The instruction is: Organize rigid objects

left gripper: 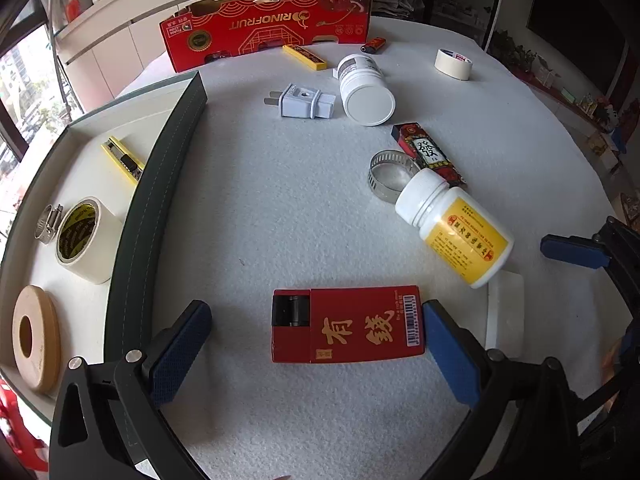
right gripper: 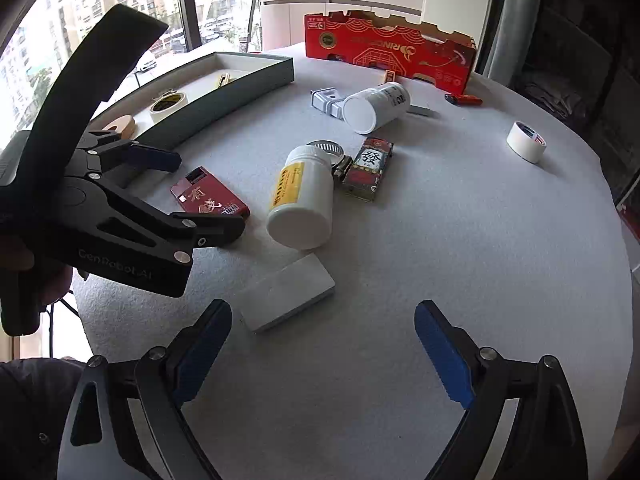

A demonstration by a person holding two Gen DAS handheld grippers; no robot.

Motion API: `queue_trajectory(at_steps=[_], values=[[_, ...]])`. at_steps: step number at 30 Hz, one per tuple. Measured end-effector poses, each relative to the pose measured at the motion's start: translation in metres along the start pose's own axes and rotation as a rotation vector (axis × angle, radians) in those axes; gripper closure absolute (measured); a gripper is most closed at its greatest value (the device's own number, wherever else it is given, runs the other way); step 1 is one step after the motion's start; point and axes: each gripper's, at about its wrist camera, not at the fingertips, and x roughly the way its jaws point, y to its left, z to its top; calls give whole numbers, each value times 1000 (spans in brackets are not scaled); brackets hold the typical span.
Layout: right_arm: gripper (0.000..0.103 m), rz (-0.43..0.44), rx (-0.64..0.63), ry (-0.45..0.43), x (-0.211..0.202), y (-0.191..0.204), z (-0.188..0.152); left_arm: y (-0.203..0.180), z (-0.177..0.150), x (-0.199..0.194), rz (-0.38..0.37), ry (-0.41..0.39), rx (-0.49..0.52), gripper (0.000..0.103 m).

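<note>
While the left gripper [left gripper: 316, 344] hangs low over the white surface [left gripper: 280, 208], its jaws stand wide open on either side of a flat red box [left gripper: 346, 325] with gold characters; one blue pad sits right at the box's barcode end and may be touching it, the other is well clear of the dark end. From the right wrist view the same red box [right gripper: 210, 197] lies between the two fingers of that left gripper [right gripper: 208, 196], flat on the surface.

The right gripper [right gripper: 322, 344] is open too, jaws spread with nothing between them but bare surface, and a flat white slab [right gripper: 290, 294] lies just ahead of its left finger. Beyond the slab a white bottle with a yellow label [right gripper: 302, 196] lies on its side, its neck resting against a metal hose clamp [right gripper: 330, 152], with a dark patterned box [right gripper: 368, 170] just beside that. Further back lie a second white bottle [right gripper: 374, 106], a grey plug adapter [right gripper: 326, 102], a lighter [right gripper: 464, 99] and a roll of pale tape [right gripper: 526, 142], the last standing well apart to the right.

Along the left edge sits a grey-walled tray [left gripper: 160, 184] holding a yellow utility knife [left gripper: 122, 158], a tape roll [left gripper: 84, 236], a small clamp [left gripper: 49, 223] and a tan disc [left gripper: 34, 338]. A tall red carton [left gripper: 266, 24] stands at the far edge.
</note>
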Motion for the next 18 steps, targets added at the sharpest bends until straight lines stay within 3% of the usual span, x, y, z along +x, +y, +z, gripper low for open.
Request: queue_trajectory(at_steps=[10, 16, 18], values=[[10, 93, -158, 35, 14, 16, 18, -4, -2, -1, 48, -14, -88, 0], [28, 134, -210, 117, 16, 23, 30, -4, -3, -3, 58, -14, -108, 0], [40, 132, -205, 140, 15, 23, 31, -4, -3, -3, 59, -11, -111, 0]])
